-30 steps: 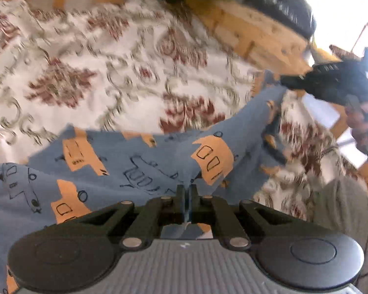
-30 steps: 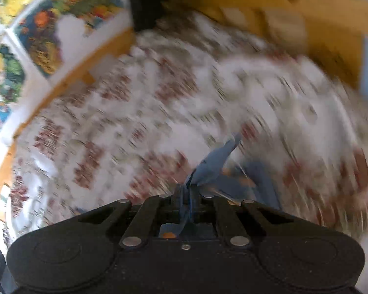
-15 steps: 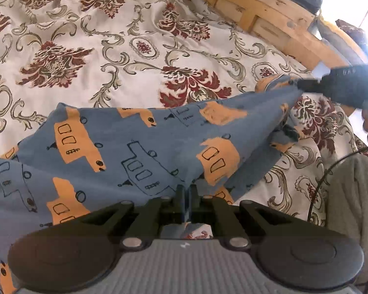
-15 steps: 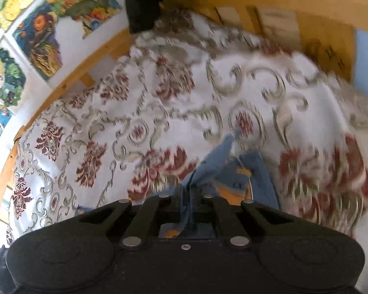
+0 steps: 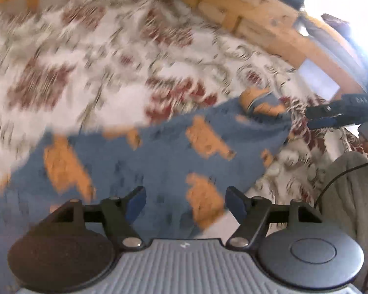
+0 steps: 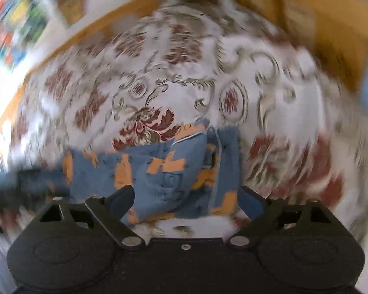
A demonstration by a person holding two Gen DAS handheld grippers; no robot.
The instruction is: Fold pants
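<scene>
The pants are blue with orange vehicle prints and lie spread on the floral bedspread. My left gripper is open just above the near edge of the pants, holding nothing. In the right wrist view the pants lie bunched in front of my right gripper, which is open and empty. The right gripper also shows in the left wrist view at the far right end of the pants. Both views are motion-blurred.
A wooden bed frame runs along the far side. A grey cloth and a black cable lie at the right. Colourful pictures hang on the wall at the left.
Both grippers have opened and let go of the pants. The cloth, held stretched in the air before, now lies on the bedspread. Both grippers are moving.
</scene>
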